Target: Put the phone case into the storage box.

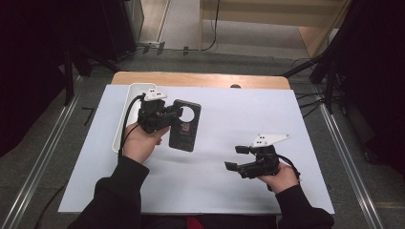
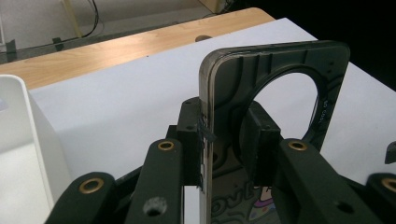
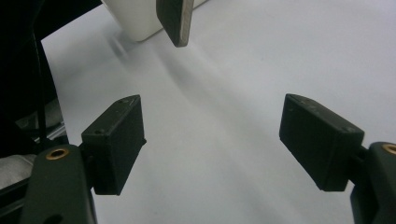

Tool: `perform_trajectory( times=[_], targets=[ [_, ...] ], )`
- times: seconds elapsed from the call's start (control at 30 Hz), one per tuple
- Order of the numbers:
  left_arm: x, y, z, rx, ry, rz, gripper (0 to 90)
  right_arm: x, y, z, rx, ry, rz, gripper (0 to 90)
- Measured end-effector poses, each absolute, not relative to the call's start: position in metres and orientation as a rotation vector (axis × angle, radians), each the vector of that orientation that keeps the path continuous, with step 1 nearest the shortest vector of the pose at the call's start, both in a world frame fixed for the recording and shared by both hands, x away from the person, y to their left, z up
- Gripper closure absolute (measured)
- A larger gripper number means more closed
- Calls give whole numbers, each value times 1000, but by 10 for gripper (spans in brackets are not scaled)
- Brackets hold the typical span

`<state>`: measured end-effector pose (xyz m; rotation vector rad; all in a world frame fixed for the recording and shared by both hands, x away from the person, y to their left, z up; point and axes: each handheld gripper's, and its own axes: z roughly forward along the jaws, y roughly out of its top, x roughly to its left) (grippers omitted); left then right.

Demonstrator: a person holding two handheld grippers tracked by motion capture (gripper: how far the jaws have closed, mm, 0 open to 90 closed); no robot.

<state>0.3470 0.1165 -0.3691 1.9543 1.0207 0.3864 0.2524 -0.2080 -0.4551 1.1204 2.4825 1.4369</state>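
My left tongs [image 2: 229, 140] clamp 1 black plate [image 2: 275, 88] beside 1 white tray [image 1: 125, 112], contents unclear, while my right tongs [image 3: 210, 144] gape, holding nothing.

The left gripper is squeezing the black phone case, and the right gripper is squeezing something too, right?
Not quite. The left gripper does clamp the black phone case, but the right gripper view shows the right gripper open, holding nothing, above the white table sheet.

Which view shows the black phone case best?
The high view: the whole phone case shows, round hole included, clamped in the left gripper. The left gripper view shows its edge and hole up close; the right gripper view shows one corner.
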Motion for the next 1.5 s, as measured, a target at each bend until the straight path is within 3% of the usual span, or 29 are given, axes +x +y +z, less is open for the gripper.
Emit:
perform_trajectory(
  times=[1.5],
  targets=[
    [349,139,-339,1969,986,308,712,231,-248,-475,1207,2446,1396,214]
  ],
)
